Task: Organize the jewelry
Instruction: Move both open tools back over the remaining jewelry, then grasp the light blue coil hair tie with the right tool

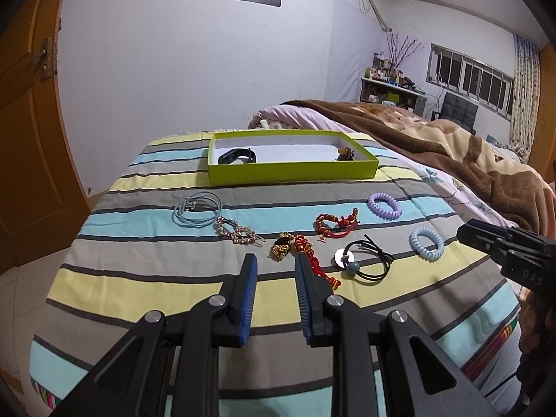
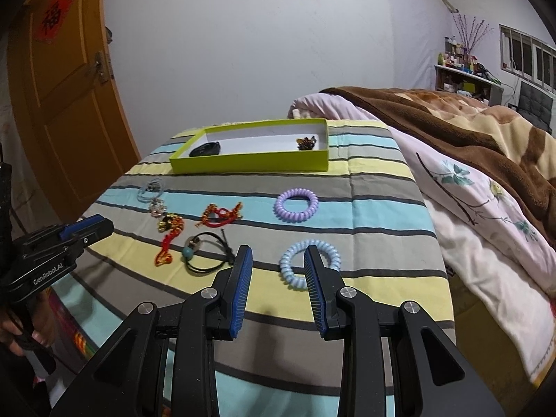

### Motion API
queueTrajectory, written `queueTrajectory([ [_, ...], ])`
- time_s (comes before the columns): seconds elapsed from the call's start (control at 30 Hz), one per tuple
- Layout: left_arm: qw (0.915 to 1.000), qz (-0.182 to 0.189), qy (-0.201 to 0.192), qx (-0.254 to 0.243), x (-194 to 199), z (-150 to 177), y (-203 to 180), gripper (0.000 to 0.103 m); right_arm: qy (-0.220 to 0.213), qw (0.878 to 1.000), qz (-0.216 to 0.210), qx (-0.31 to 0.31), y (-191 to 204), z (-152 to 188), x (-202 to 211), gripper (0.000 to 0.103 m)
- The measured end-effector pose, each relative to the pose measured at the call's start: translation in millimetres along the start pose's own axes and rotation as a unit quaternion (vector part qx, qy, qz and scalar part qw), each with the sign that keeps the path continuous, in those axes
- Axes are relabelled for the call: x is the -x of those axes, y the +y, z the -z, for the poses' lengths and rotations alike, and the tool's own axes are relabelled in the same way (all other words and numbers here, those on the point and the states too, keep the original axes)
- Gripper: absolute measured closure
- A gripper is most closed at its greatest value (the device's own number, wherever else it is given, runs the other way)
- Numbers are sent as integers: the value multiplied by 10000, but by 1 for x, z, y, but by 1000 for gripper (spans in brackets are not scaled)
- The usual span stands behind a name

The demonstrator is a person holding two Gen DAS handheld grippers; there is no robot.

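Striped bedding (image 1: 146,288) in grey, yellow and pale blue fills the lower half of both views, with a brown blanket (image 1: 434,139) heaped at the right and an orange door at the left edge.

Above centre in the left wrist view sits the lime-green box (image 1: 292,172), open and white inside. It holds only two pieces: a black band (image 1: 238,155) at its left end and a small dark beaded piece (image 1: 345,154) at its right. By that count the sorting looks barely begun.

Everything else lies loose on the stripes between the box and the grippers:
- a blue cord necklace (image 1: 198,208), left of centre
- a black hair tie with a teal bead (image 1: 365,260), right of centre
- a pale blue coil tie (image 1: 426,244), at the right
- a lilac coil tie (image 1: 384,205), above it
- a red cord bracelet with gold beads (image 1: 335,226), mid-frame
- a red knotted charm (image 1: 312,260), bottom centre
- a rhinestone clip (image 1: 236,232), below the necklace
- a gold and black charm (image 1: 282,245), just left of the red one

The left gripper (image 1: 276,260) hangs with its jaws apart and empty, tips near the two charms. The right gripper (image 2: 278,253) is likewise spread and empty, its jaws framing the pale blue coil tie without pressing on it. That tie seems the likely next pick, with eight pieces left.
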State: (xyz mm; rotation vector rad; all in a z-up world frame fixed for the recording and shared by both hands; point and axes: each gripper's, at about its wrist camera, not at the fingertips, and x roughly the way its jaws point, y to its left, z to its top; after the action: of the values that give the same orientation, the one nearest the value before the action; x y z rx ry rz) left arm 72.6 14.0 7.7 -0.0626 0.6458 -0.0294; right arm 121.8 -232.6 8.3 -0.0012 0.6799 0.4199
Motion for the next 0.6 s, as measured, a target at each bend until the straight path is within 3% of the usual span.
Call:
queueTrajectory([
  [0.6, 9967, 59, 743, -318, -61, -9, -3, 80, 857, 9950, 309, -419, -36, 0, -60, 71],
])
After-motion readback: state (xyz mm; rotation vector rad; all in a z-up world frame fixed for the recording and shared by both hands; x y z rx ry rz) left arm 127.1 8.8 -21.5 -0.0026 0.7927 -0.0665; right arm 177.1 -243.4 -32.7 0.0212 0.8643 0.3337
